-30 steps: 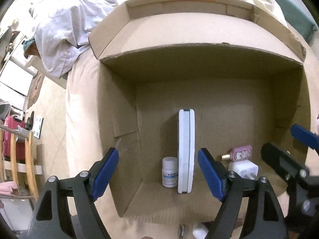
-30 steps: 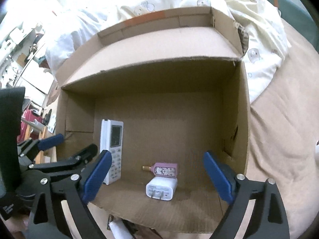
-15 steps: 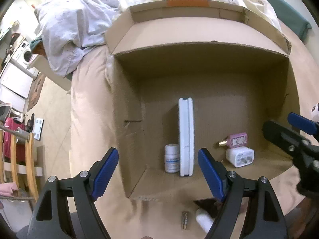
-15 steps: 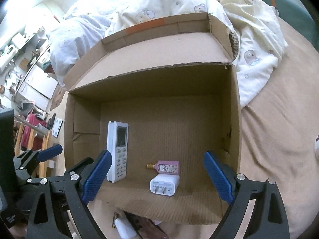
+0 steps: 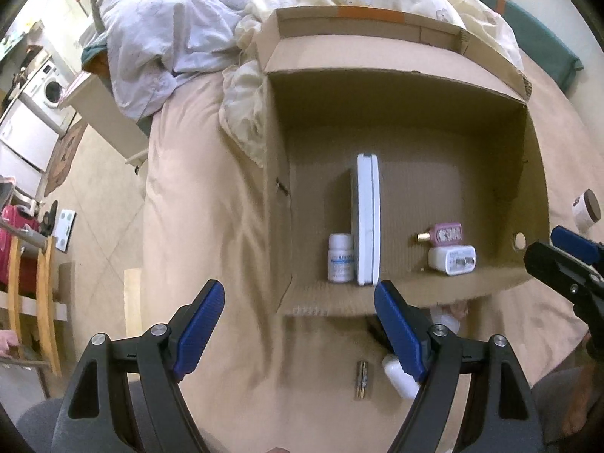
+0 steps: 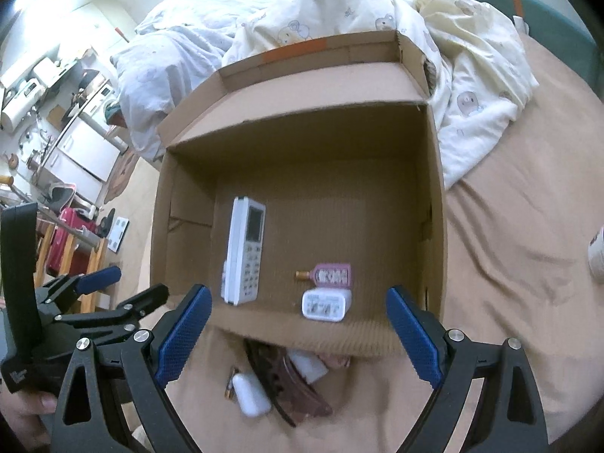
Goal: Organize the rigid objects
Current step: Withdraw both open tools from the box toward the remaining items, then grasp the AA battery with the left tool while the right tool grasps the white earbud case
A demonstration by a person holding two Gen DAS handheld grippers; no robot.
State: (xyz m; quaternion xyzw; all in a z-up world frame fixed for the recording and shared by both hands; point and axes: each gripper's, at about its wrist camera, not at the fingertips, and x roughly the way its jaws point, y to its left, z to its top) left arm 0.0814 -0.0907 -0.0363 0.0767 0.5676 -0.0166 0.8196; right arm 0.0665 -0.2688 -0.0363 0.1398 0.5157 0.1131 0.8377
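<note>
Inside the cardboard box (image 5: 396, 75) ahead of both claws sit 4 things: 1 white remote (image 6: 244, 251), 1 white pill bottle (image 5: 340, 258), 1 pink perfume bottle (image 6: 331, 275) and 1 white charger (image 6: 326, 304). Its long axis runs straight away from the claws, screen end far, and it stands on its edge beside the pill bottle. The perfume bottle lies crosswise, gold cap pointing toward the remote. Nearer than the box, on the bed (image 6: 509, 264), lie 1 battery (image 5: 362, 380), 1 white case (image 6: 251, 394) and 1 brown clip (image 6: 298, 392). The left claw (image 5: 298, 332) and right claw (image 6: 298, 334) both stand apart, holding nothing.
</note>
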